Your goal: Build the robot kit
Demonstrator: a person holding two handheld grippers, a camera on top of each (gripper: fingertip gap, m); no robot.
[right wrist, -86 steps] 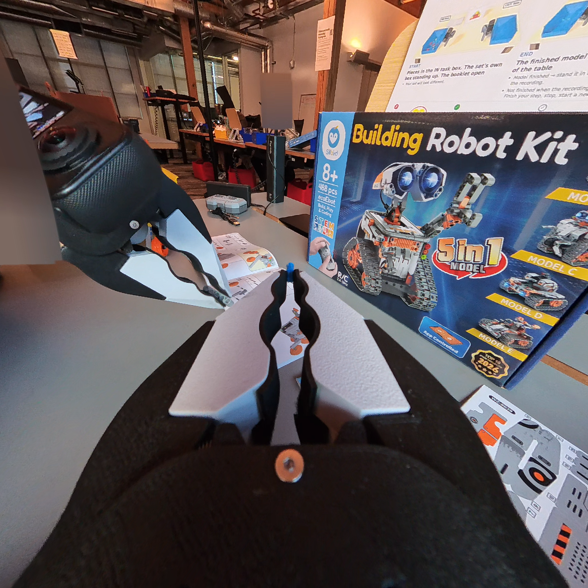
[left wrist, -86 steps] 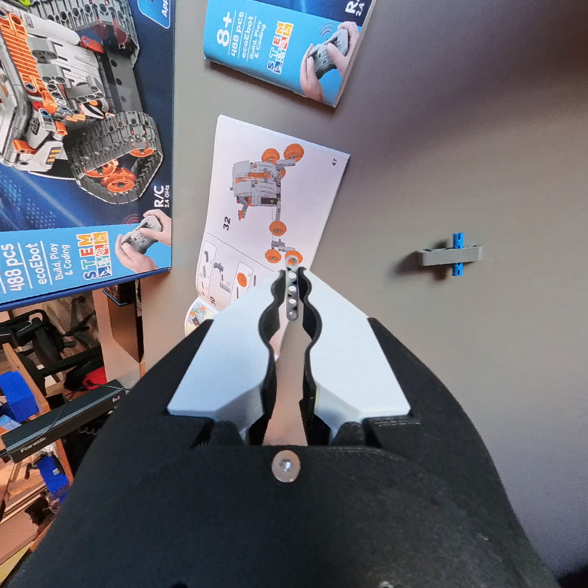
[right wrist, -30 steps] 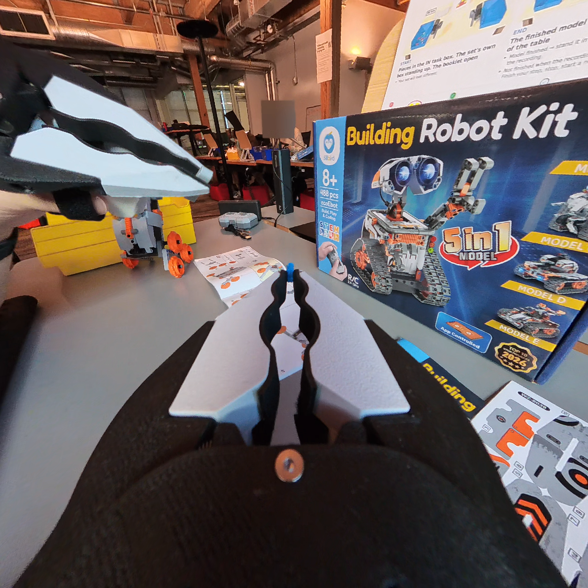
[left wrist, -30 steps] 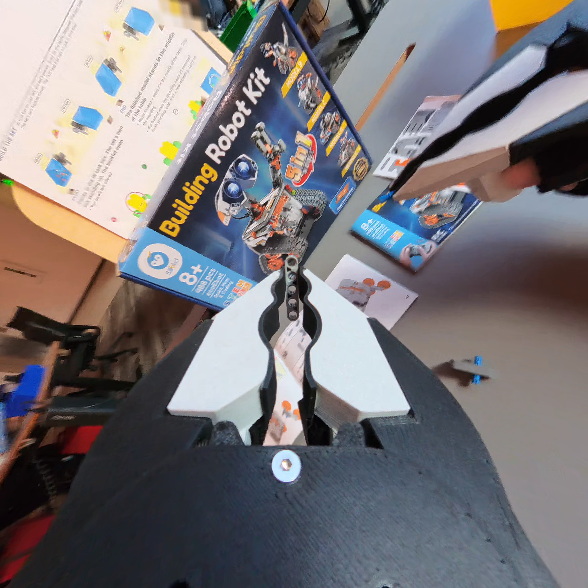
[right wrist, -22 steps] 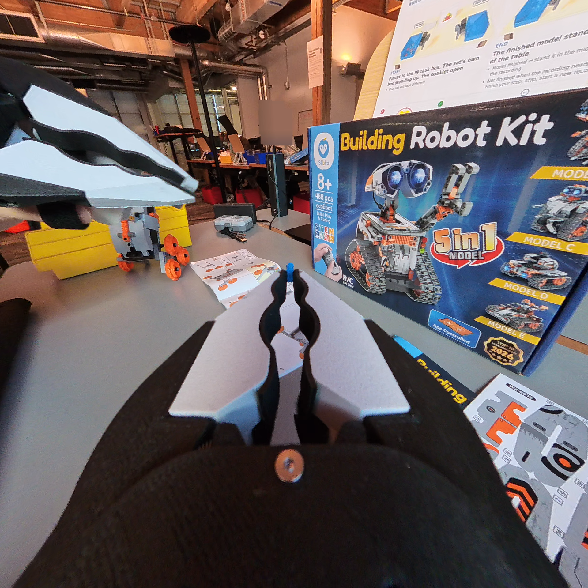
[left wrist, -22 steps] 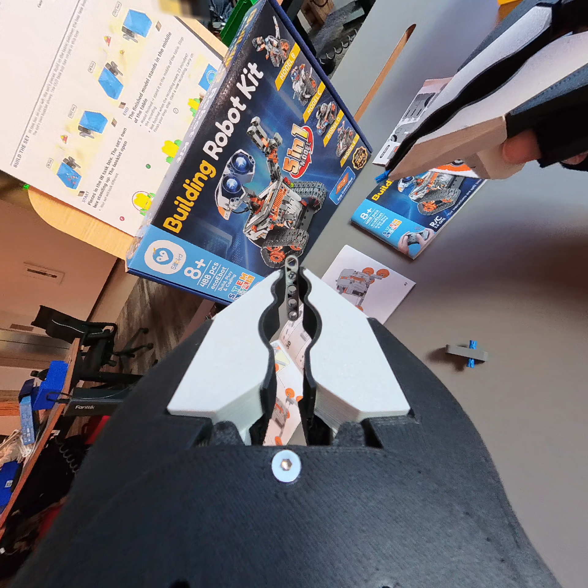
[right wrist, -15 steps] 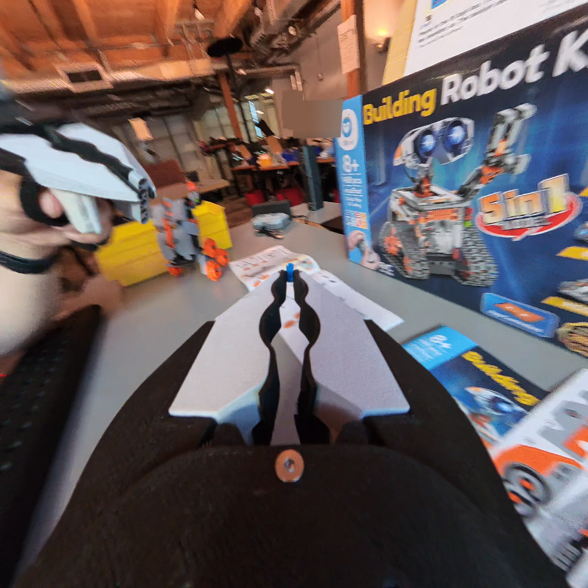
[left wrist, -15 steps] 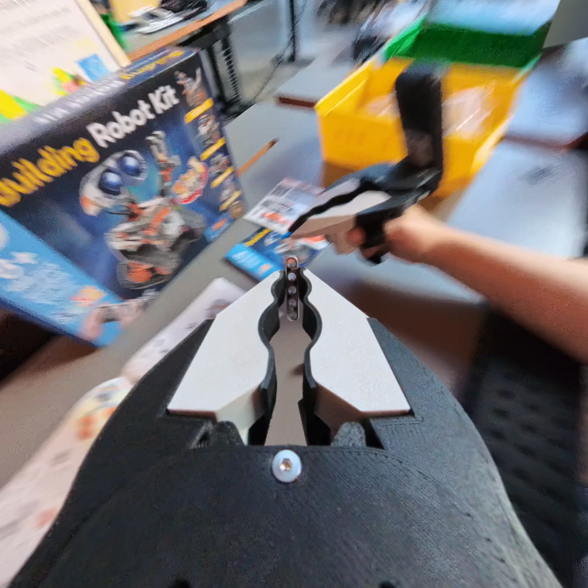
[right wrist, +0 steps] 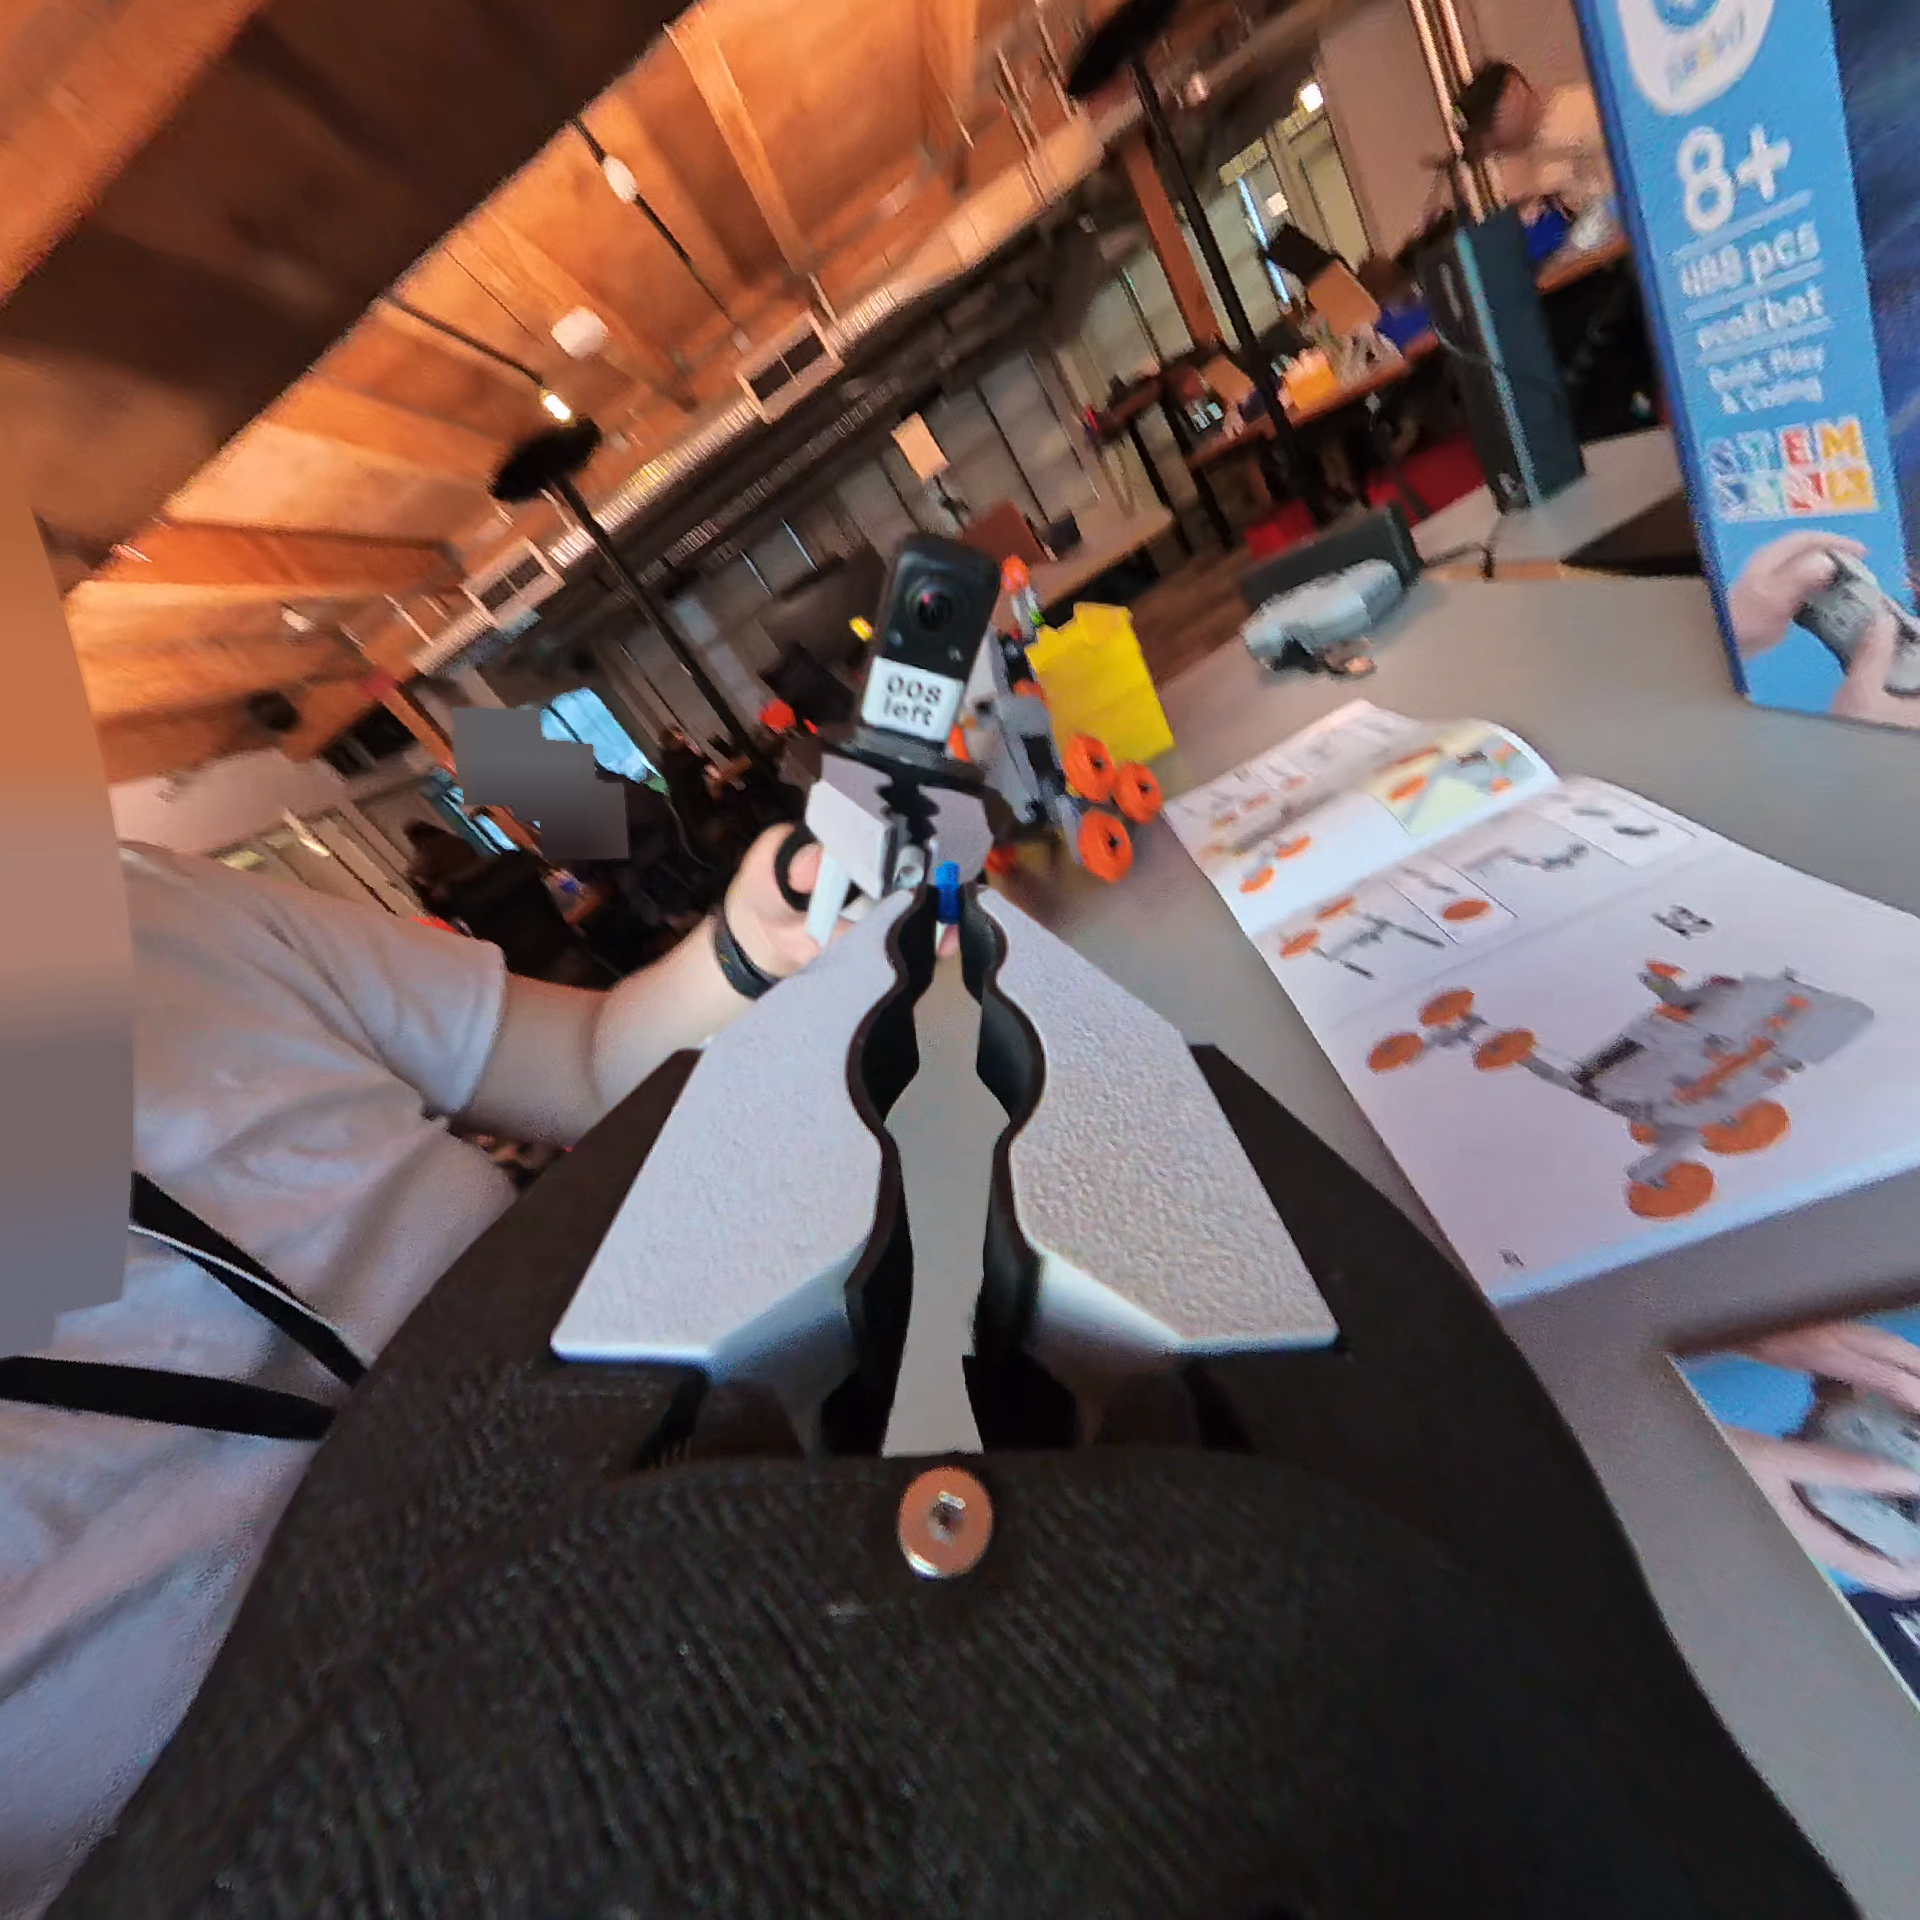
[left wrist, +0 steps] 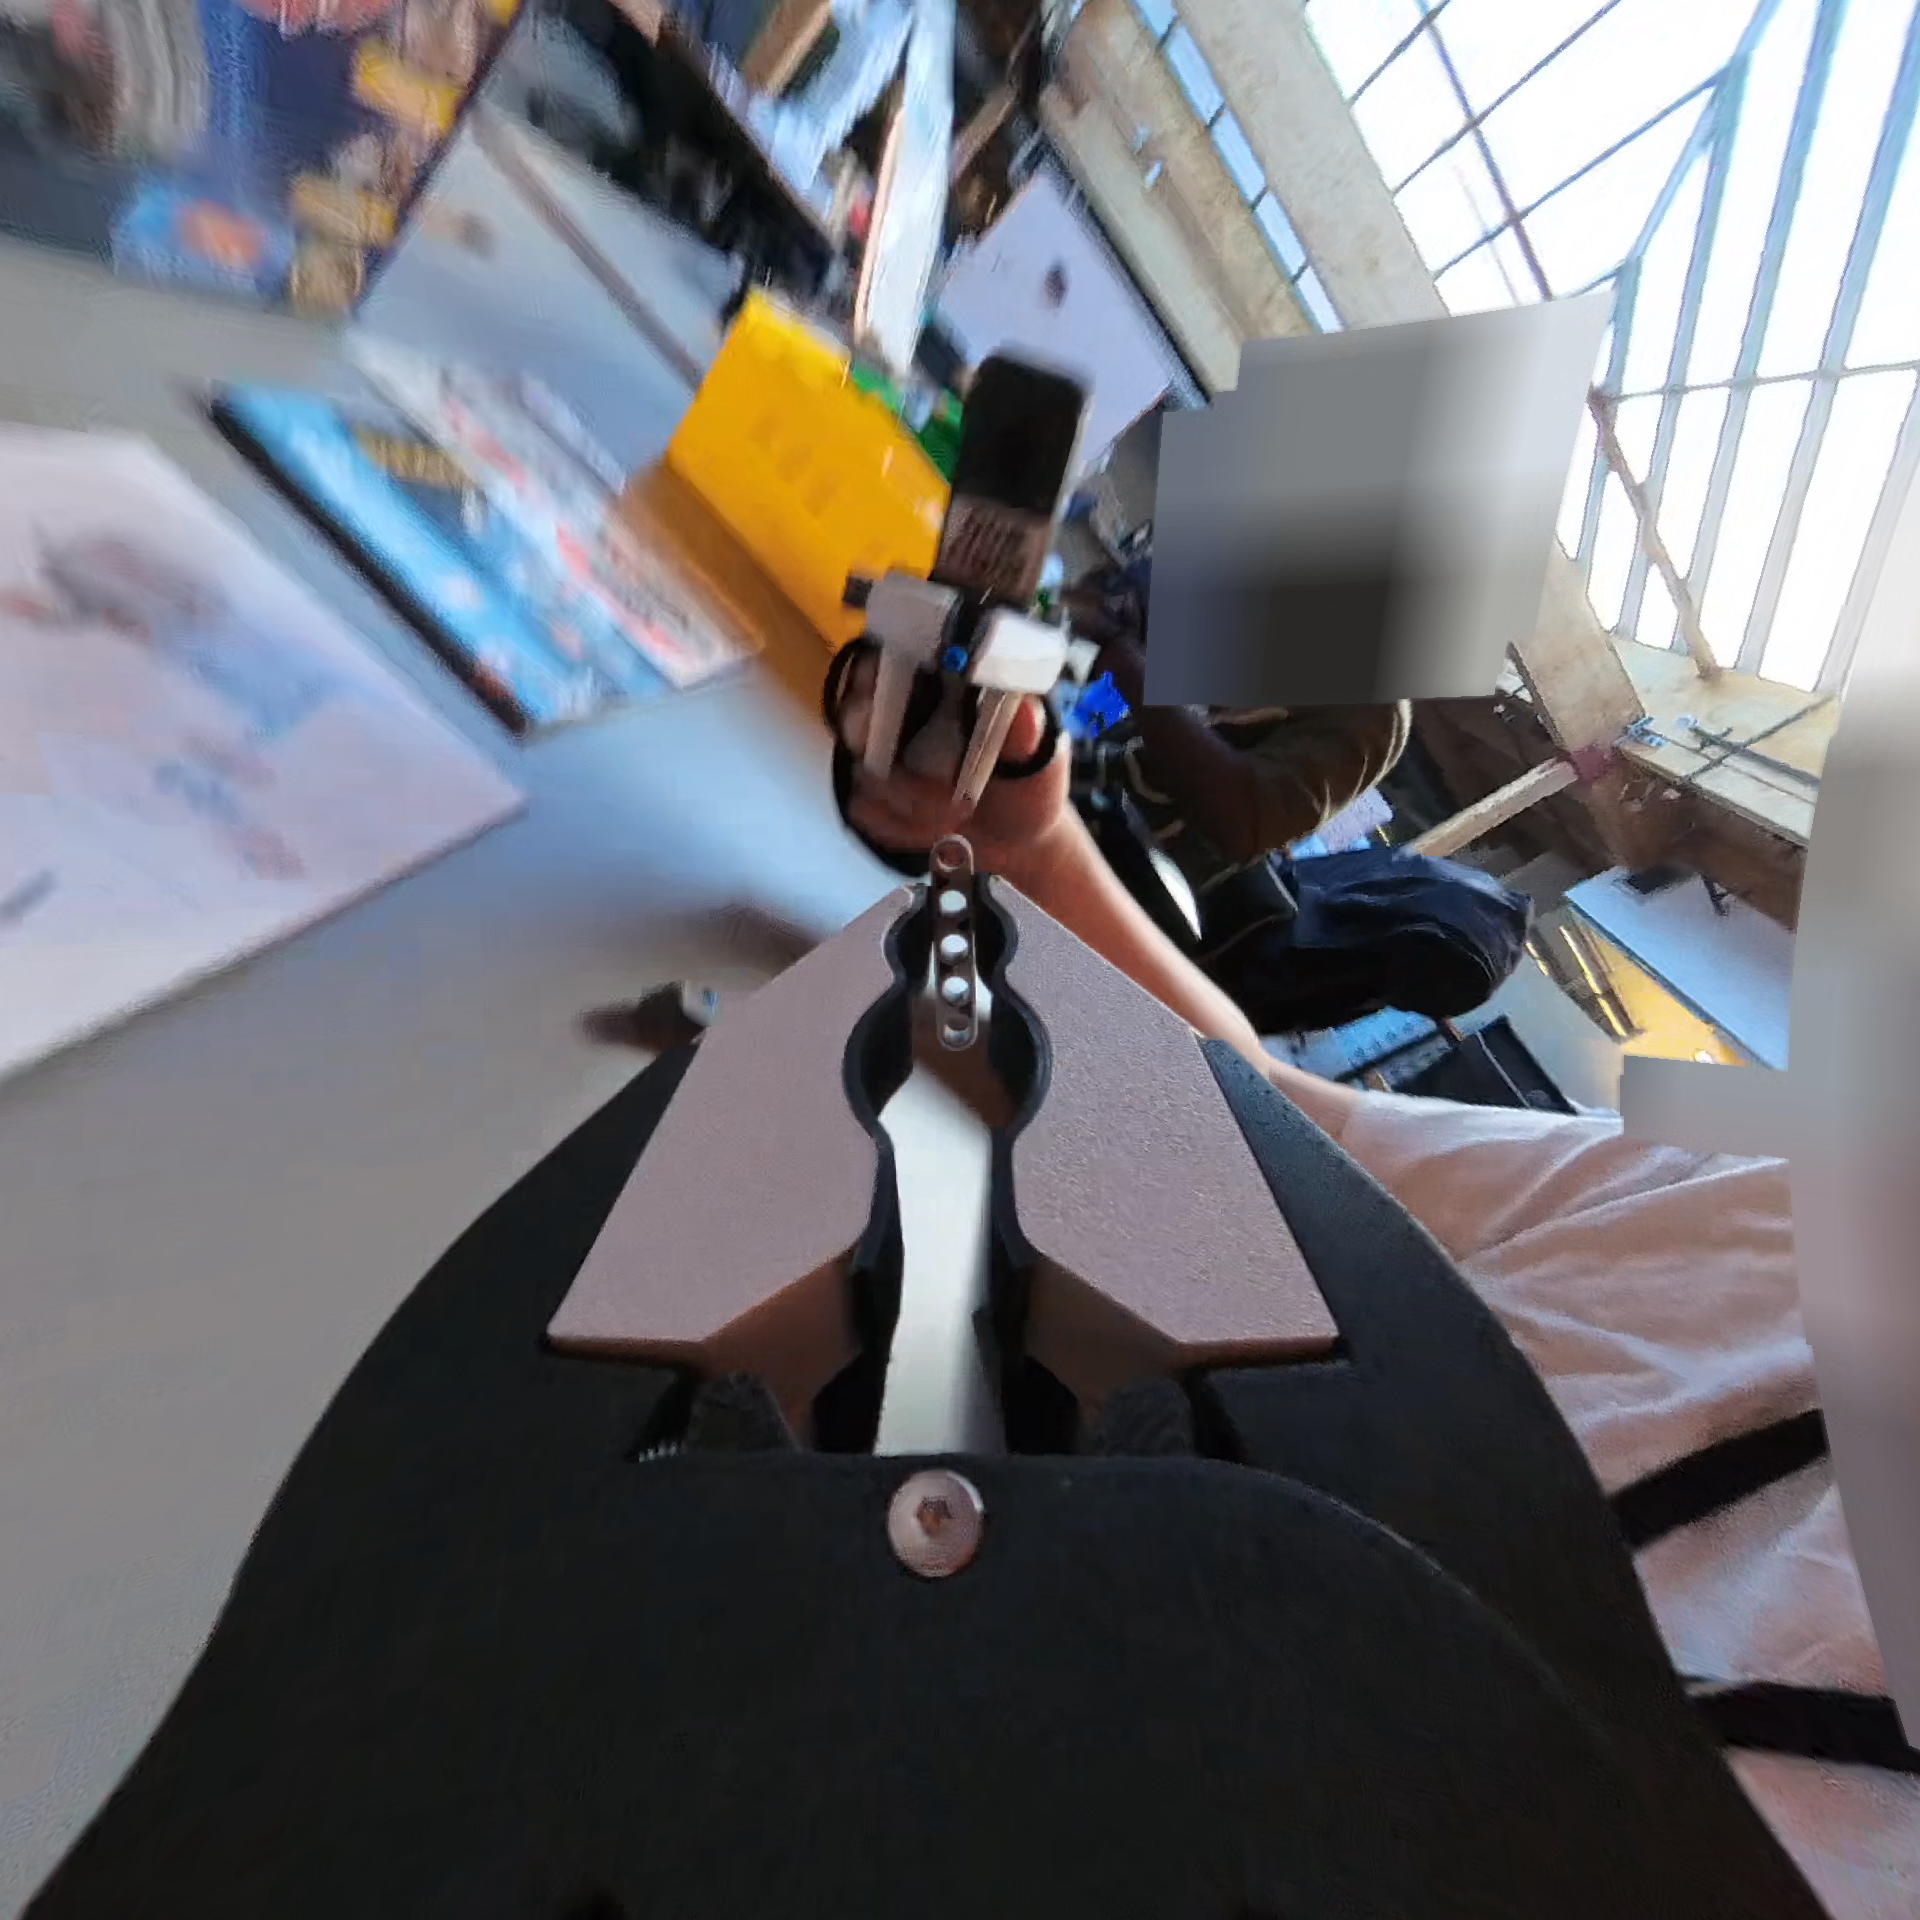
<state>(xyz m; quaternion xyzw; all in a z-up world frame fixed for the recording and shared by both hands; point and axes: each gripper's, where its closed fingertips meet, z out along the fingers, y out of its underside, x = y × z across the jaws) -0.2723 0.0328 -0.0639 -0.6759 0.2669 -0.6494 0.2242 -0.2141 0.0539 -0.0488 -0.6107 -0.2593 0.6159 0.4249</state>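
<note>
L gripper [left wrist: 951,883] is clamped on a grey holed beam [left wrist: 954,961], tip poking past the jaws. R gripper [right wrist: 940,914] is pinched on a small blue pin [right wrist: 947,891]. Both are held up in the air, facing each other, well above the counter [left wrist: 312,1143]. Beam & pin look light, stiff, slick plastic; pin is tiny, so grip its mid-shaft. Open booklet [right wrist: 1558,987] lies right, wheeled model [right wrist: 1049,769] & yellow bin [right wrist: 1101,675] far; plenty of free air between grippers.

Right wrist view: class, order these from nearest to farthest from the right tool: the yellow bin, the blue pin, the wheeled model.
1. Blue pin, clamped at the right tool's tips.
2. Wheeled model, farther back on the table.
3. Yellow bin, just behind the model.
</note>
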